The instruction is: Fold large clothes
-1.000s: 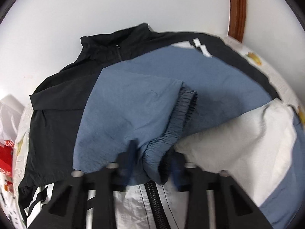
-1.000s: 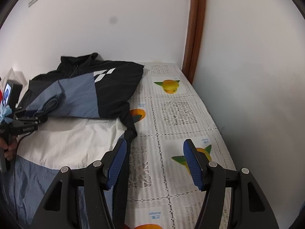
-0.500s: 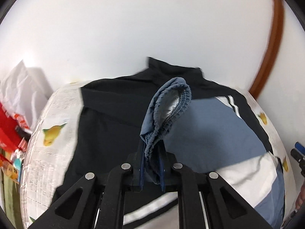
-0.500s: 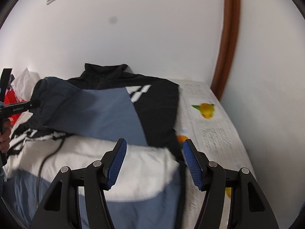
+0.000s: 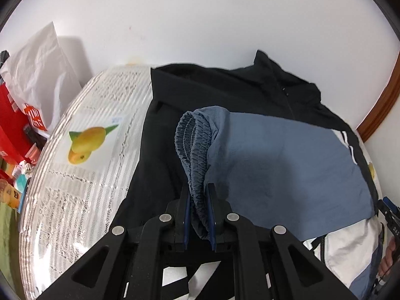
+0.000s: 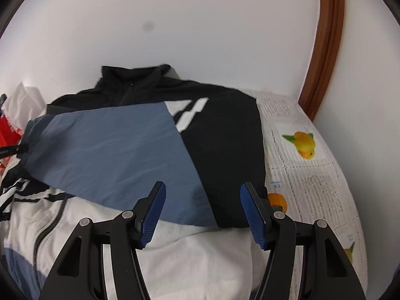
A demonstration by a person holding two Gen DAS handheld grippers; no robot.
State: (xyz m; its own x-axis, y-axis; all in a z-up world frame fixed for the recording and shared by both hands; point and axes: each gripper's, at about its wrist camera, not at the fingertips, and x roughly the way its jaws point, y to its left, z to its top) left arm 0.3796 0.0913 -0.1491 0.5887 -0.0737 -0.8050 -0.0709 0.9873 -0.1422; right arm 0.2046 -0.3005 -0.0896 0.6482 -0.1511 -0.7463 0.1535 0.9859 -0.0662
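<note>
A black, blue and white zip jacket lies on a table against the wall. Its blue sleeve stretches across the chest. My left gripper is shut on the sleeve's elastic cuff, holding it lifted over the black left side of the jacket. My right gripper hangs open above the sleeve where blue meets black, with nothing between its blue pads. In the right wrist view the left gripper's tip shows at the far left edge.
A tablecloth printed with yellow fruit covers the table. White plastic bags and red packaging crowd the left end. A brown wooden frame runs up the wall on the right. A hand shows at the right edge.
My left gripper closed on the cuff and carried it leftward across the jacket, straightening the sleeve. The right gripper moved left, from over the tablecloth to over the sleeve, still open.
</note>
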